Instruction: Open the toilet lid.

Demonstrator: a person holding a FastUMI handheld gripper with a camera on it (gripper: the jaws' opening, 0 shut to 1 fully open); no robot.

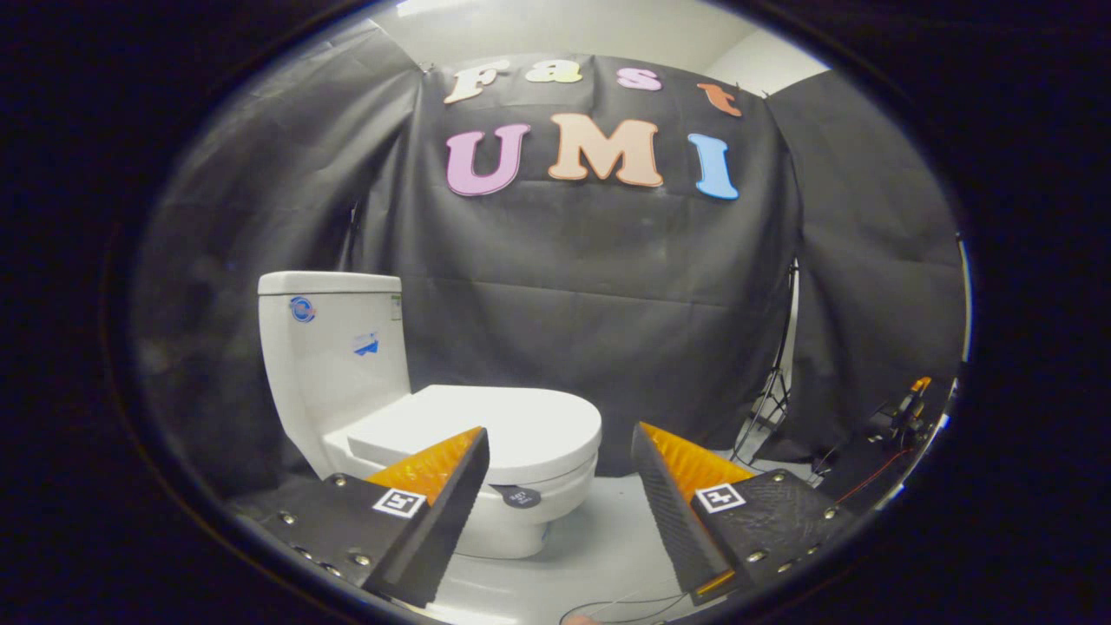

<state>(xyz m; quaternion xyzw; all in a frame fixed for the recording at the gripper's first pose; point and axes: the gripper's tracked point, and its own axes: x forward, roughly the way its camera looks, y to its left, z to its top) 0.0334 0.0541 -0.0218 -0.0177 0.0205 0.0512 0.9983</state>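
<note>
In the gripper view, we see a glossy white ceramic toilet (382, 408) standing against the black cloth wall, its flat white plastic lid (495, 425) lying fully closed over the bowl, just beyond our left finger. Our gripper (560, 451) hangs with its jaws spread wide and holding nothing. We judge this stance readies us to reach the lid's front edge.

The pale floor (599, 538) carries a white toilet (417, 417) and thin cables (634, 603).
</note>
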